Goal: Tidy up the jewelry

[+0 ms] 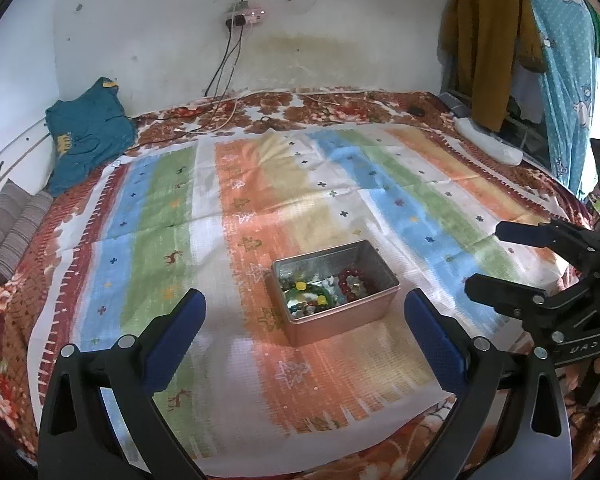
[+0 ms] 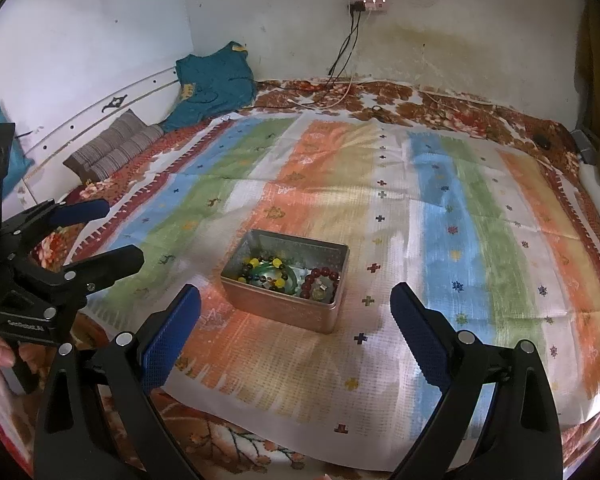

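Observation:
An open metal tin (image 1: 342, 322) stands on the striped cloth (image 1: 260, 208) on the bed. It holds bead bracelets, among them a dark red one (image 1: 350, 280) and yellow and green beads (image 1: 306, 294). The tin also shows in the right wrist view (image 2: 280, 308), with the red bracelet (image 2: 320, 278) at its right end. My left gripper (image 1: 304, 306) is open and empty, just short of the tin. My right gripper (image 2: 296, 304) is open and empty, also just short of it. Each gripper appears in the other's view: the right one (image 1: 484, 256), the left one (image 2: 120, 232).
A teal garment (image 1: 88, 132) and a striped folded cloth (image 1: 8, 232) lie at the bed's far left. Cables (image 1: 228, 64) hang from a wall socket onto the bed. Clothes (image 1: 512, 40) hang at the right. A white object (image 1: 488, 140) lies at the bed's right edge.

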{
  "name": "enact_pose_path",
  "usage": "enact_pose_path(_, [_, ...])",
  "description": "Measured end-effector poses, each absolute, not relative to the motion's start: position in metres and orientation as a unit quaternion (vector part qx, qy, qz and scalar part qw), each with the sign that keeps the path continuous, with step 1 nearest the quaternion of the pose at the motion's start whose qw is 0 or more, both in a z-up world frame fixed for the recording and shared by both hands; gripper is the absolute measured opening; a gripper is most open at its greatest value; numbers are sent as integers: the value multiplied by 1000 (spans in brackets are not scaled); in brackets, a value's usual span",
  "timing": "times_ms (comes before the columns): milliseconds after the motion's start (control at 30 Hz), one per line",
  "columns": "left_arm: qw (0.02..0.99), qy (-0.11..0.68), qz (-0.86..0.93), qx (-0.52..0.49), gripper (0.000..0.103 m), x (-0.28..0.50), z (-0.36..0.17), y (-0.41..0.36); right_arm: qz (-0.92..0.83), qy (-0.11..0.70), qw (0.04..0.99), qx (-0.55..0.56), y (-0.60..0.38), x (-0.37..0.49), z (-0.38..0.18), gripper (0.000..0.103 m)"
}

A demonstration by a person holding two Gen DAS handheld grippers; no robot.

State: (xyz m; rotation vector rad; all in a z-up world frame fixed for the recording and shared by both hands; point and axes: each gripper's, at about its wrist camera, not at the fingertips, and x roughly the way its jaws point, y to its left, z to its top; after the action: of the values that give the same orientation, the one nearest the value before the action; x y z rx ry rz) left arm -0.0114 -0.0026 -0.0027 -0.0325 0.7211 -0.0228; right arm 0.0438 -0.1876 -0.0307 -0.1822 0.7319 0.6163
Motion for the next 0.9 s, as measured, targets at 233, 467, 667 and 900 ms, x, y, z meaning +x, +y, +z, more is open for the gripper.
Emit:
enact_pose_path(233, [935, 354, -5, -15, 98, -11, -3, -2, 295, 354, 883, -85, -187, 44, -31, 96])
enact_pose_path(467, [936, 353, -6, -14, 98, -12, -3, -2, 294, 353, 884, -84, -187, 44, -31, 96])
enact_pose_path(667, [938, 347, -8, -9, 97, -14, 0, -5, 295, 349, 886, -82, -187, 43, -32, 96])
enact_pose_path(900, [940, 341, -10, -7, 97, -16, 1, -6, 295, 349, 886, -83, -187, 42, -32, 96])
